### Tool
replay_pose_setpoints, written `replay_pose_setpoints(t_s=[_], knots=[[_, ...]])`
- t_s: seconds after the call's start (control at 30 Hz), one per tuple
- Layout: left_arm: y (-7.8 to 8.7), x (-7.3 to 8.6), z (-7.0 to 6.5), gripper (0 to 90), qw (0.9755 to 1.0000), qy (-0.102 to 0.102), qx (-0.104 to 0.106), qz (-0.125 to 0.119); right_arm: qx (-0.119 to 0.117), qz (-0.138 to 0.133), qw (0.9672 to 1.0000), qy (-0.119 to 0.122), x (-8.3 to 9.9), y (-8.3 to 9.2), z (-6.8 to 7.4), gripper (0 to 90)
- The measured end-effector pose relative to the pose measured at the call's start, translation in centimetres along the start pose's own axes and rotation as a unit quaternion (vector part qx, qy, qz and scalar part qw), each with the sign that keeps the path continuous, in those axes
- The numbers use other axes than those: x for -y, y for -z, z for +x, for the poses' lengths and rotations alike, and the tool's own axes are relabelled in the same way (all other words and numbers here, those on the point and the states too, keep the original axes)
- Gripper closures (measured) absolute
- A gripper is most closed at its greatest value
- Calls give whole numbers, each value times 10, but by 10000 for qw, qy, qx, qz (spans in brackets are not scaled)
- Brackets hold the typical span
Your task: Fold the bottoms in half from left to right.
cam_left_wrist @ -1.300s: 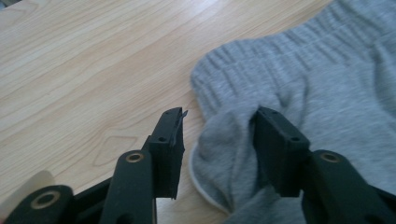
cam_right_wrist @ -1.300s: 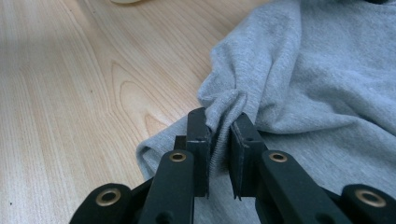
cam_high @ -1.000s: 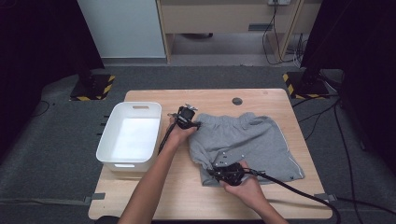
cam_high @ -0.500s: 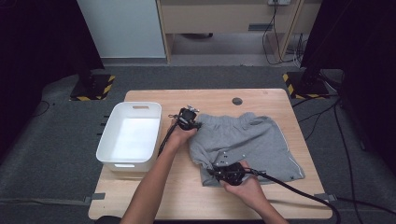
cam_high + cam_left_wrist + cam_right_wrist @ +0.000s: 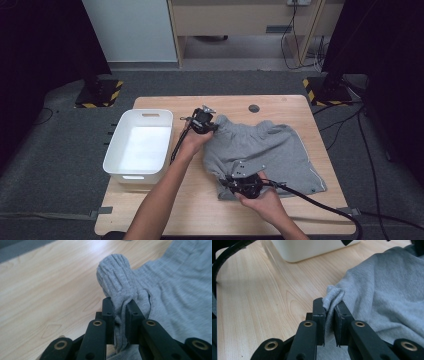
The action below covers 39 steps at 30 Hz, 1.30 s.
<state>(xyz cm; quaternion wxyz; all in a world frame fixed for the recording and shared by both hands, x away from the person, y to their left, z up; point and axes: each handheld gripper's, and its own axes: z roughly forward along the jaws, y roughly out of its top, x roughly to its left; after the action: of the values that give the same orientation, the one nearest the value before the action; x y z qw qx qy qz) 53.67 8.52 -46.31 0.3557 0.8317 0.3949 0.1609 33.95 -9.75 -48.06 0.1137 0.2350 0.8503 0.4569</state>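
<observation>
Grey shorts point(image 5: 265, 155) lie spread on the table point(image 5: 150, 210), right of centre, waistband end toward the white bin point(image 5: 140, 145). Left tongs point(image 5: 212, 126) have just been closing and now pinch a ribbed waistband corner at the far-left edge of the garment; in the left gripper view the fabric point(image 5: 117, 282) bunches up above the jaws, lifted off the wood. Right tongs point(image 5: 235, 186) are clamped on the near-left waistband corner; right gripper view shows a folded ribbed edge point(image 5: 333, 298) squeezed between the jaws, the rest of the cloth trailing off to the right. Both sets of tongs are narrow, cloth between them. Bin sits just left of the shorts, close to the left tongs, not touching the cloth as far as I can tell. Small dark disc point(image 5: 254, 108) on the table beyond the shorts, apart from them
</observation>
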Motion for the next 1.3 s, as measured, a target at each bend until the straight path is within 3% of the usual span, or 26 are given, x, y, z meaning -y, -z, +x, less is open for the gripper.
replay_pose_setpoints(t_s=[0.13,0.43,0.7,0.9,1.03,1.3], knots=[[5,-10,-6,802,10000,-86,1,-25,122,-45,9997,198,-1,6,3,816],[17,-24,-16,803,9997,-205,63,-112,406,-245,9985,260,-6,32,0,821],[25,-40,-19,805,9996,-259,77,-122,469,-255,9982,290,-8,47,-1,839],[30,-48,-14,806,9996,-205,79,-157,290,-350,9982,382,-17,47,9,850],[33,-48,-8,806,9997,-185,70,-131,104,-475,9982,365,-26,40,19,852],[45,-53,6,806,9997,-180,-6,-139,-8,-651,9968,466,-49,25,32,853]])
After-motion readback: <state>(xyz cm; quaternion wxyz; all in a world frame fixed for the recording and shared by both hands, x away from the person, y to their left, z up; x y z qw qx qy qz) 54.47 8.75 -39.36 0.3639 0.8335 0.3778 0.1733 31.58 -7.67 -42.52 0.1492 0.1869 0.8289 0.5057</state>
